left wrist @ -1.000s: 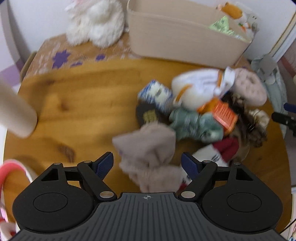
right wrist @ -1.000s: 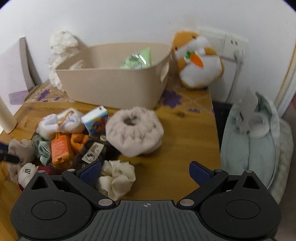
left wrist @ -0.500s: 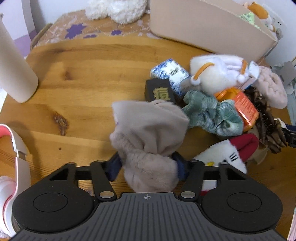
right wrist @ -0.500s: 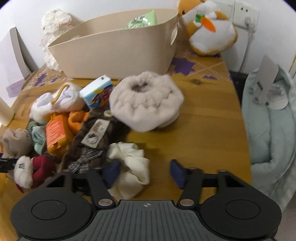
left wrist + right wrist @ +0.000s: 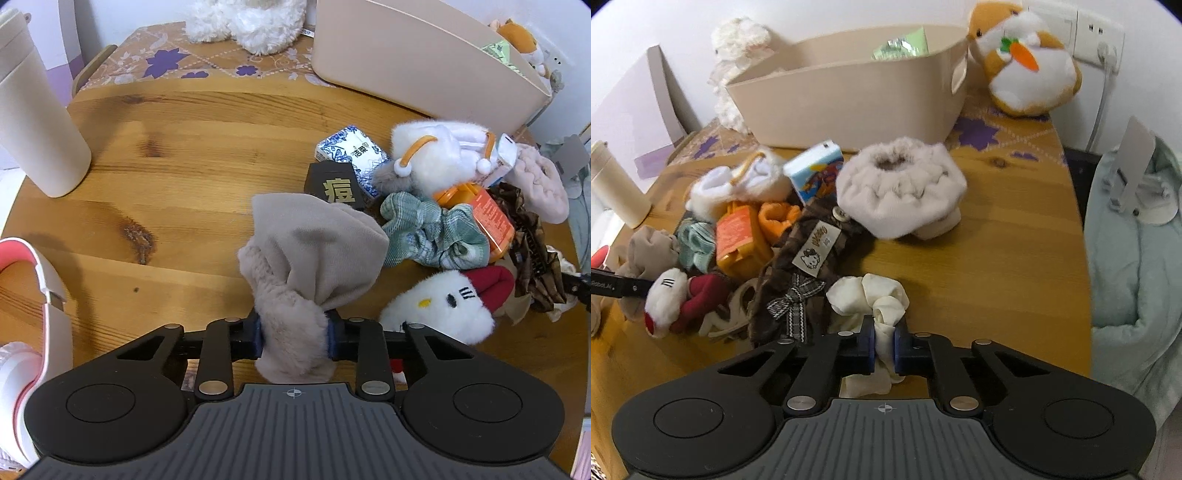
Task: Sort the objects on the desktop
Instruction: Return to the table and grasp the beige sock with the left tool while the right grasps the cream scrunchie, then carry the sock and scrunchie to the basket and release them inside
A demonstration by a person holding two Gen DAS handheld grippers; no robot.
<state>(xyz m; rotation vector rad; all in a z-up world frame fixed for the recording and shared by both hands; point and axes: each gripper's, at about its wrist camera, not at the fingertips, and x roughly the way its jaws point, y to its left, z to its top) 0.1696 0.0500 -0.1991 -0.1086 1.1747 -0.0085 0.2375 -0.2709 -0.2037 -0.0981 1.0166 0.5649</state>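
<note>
My left gripper (image 5: 294, 339) is closing on a grey-beige plush scrunchie (image 5: 310, 258), and its blue pads press both sides of the fluffy lower part. My right gripper (image 5: 885, 345) is shut on a cream satin scrunchie (image 5: 868, 299) at the near edge of the pile. The pile on the wooden table (image 5: 184, 155) holds a green plaid scrunchie (image 5: 432, 232), a white cat plush (image 5: 439, 306), a brown plaid bow (image 5: 809, 254), an orange bottle (image 5: 737, 236), a small carton (image 5: 814, 175) and a large fluffy beige scrunchie (image 5: 901, 190).
A beige storage basket (image 5: 849, 96) stands at the back of the table with a green packet inside. A cream tumbler (image 5: 33, 110) stands at the left. Pink headphones (image 5: 33, 314) lie at the near left. A carrot plush (image 5: 1027, 62) leans on the wall.
Both grippers went from wide open to closed. The left one came down around the grey-beige scrunchie and pinched it; the right one closed on the cream scrunchie.
</note>
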